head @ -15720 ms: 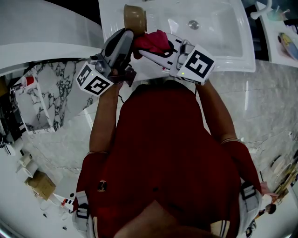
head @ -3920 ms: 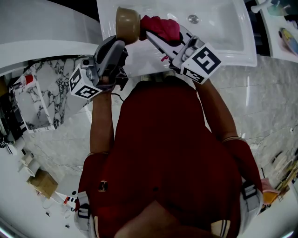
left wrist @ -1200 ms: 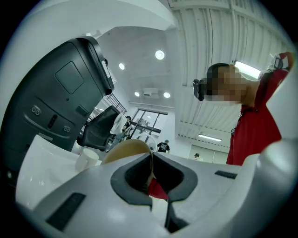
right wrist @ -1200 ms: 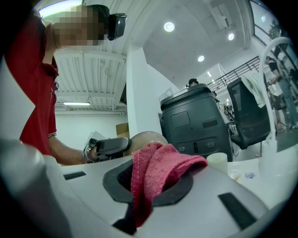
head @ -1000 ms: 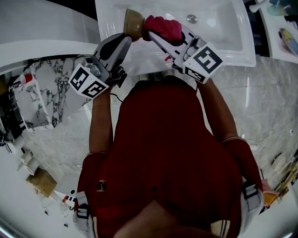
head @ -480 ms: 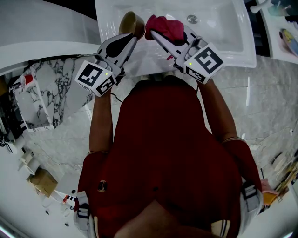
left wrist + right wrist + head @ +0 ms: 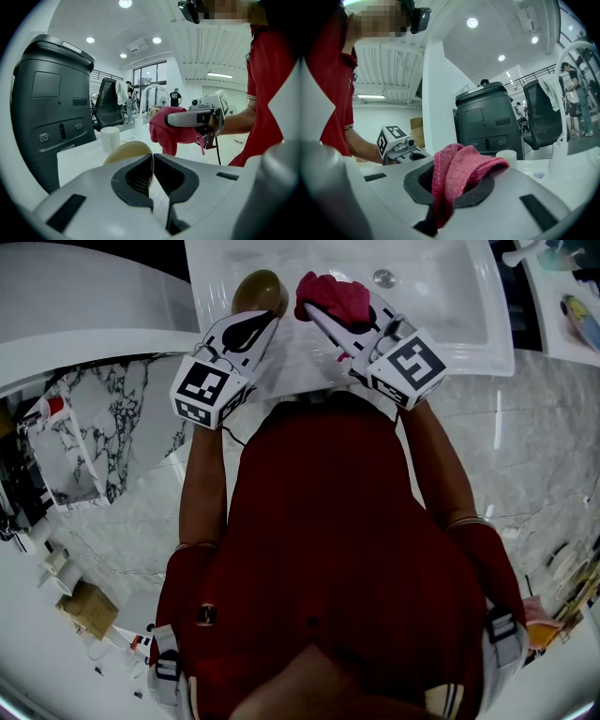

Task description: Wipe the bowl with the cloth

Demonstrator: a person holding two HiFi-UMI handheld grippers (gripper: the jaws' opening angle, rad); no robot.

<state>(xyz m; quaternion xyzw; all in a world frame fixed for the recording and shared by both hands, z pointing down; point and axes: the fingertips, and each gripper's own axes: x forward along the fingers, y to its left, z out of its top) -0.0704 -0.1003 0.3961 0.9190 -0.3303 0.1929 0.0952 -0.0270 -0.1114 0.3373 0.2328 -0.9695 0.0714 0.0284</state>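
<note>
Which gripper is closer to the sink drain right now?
Right. The right gripper, shut on the red cloth, is close beside the drain; the left gripper, clamping the bowl, is farther left.

Beyond the left tongs point(image 7: 153, 159) stand a dark grey appliance point(image 7: 51, 103) and a black office chair point(image 7: 108, 108), under recessed ceiling lights point(image 7: 157, 40).

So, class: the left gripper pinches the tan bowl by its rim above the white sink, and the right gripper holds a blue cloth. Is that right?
Not quite. The right gripper holds a pinkish-red cloth, not a blue one; the right gripper view shows it. The rest stands: the left gripper pinches the tan bowl by its rim above the white sink.
</note>
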